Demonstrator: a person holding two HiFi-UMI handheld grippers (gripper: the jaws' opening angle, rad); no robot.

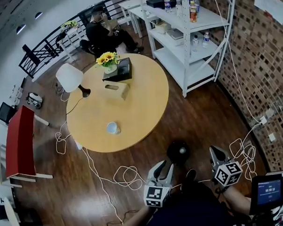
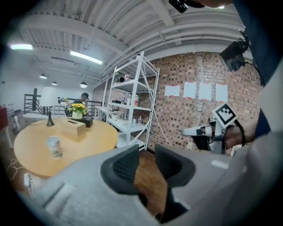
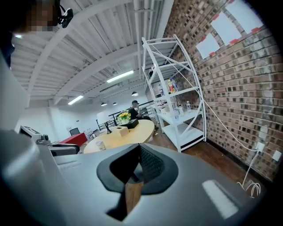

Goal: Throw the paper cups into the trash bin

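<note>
White paper cup (image 1: 113, 128) stands on the round yellow wooden tabletop (image 1: 141, 105), near the edge closest to the person who holds the tools. It is alone on that side.

At the far left of the tabletop is a white lamp with a black foot (image 1: 69, 77). Next to it lies a tan tissue box (image 1: 117, 91). Behind the box, a bunch of yellow flowers (image 1: 107, 59) sits by a flat black box (image 1: 120, 70).

To the right, on the brown wood floor (image 1: 198, 117), is the round black trash bin (image 1: 170, 153). It is well apart from the cup. Something small and white lies inside it.

The left tool (image 1: 165, 166) is held low, just beside the bin. Its two jaws are spread apart, and only the floor shows between them. The right tool (image 1: 216, 152) is on the other side of the bin. Its jaws are pressed together with nothing in them.

Far right stands a tall white metal shelf (image 1: 207, 21) by a red brick wall (image 1: 265, 58).
</note>
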